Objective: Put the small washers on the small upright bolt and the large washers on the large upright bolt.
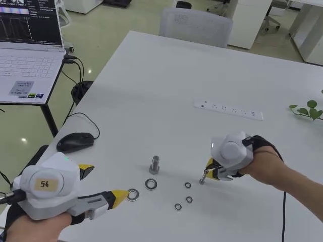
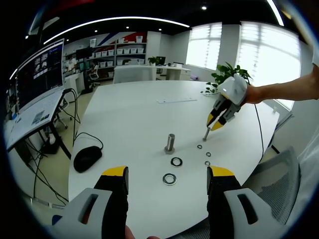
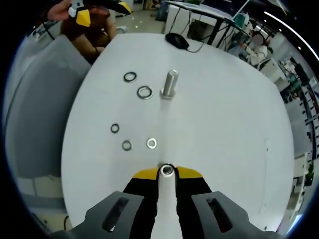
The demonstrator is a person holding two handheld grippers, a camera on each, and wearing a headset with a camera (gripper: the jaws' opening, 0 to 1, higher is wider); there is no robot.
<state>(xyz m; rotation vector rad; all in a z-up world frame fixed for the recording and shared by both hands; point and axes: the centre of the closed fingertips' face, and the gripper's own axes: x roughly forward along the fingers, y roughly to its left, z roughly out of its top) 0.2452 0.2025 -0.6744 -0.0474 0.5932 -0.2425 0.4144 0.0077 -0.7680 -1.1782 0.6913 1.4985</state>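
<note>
Going by how things lay on the white table (image 1: 151,91), we judged the task barely begun: no washer sat on either bolt.

The left gripper (image 2: 167,172) hung low at the near edge with its jaws spread wide and nothing between them. The right gripper (image 1: 209,171) was closed narrow on the small bolt, which stuck out from its jaw tips.

The large bolt (image 1: 154,165) stood upright on its head near the middle of the work, its shank bare. The two large washers (image 1: 150,184) (image 1: 132,194) lay flat just in front of it, one close to the bolt and the other near the left gripper's yellow tip, neither touching the bolt.

The small bolt (image 1: 202,177) leaned down from the right gripper toward the table; we could not tell whether its lower end touched the surface. It was not yet standing on its own, so we took setting it upright to be the step in hand.

The three small washers (image 1: 187,185) (image 1: 189,199) (image 1: 177,206) lay loose and apart between the two bolts. All five washers were left to place
</note>
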